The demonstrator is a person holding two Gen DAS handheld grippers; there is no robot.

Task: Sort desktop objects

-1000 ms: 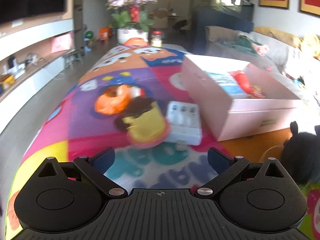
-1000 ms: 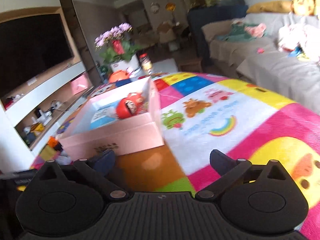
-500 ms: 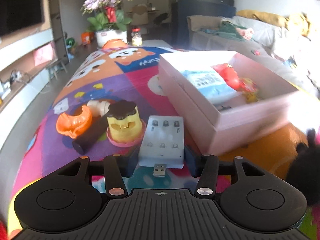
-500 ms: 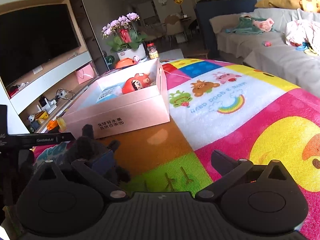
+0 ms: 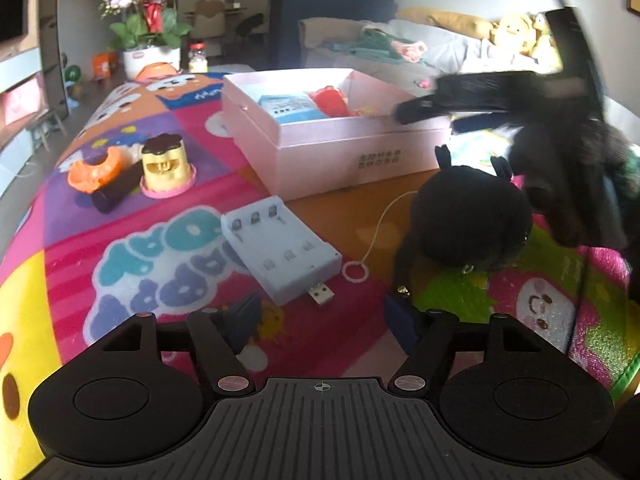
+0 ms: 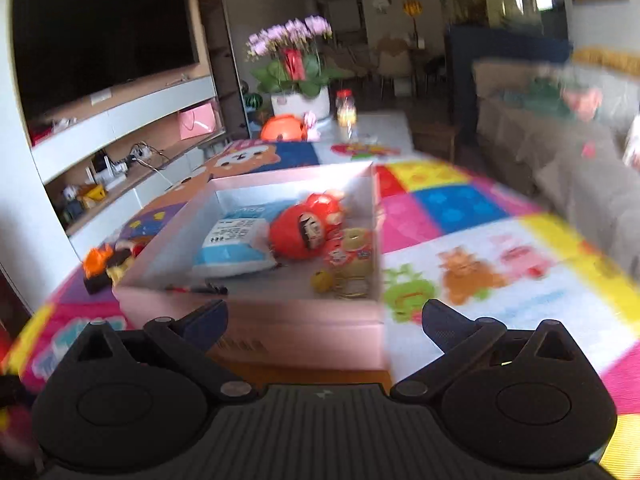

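blurring right claw [image 5: 424, 114] over pink box [image 5: 320, 140], black plush toy [image 5: 472, 220] details unreadable

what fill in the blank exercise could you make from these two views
1. The white battery charger lies on the colourful mat with its ____ plug pointing toward the left tool.
2. The red round-bodied doll lies inside the ____ box.
3. The black plush toy sits ____ the box, on the mat.
4. Between the right tool's fingers there is ____.

Missing words: USB; pink; outside; nothing
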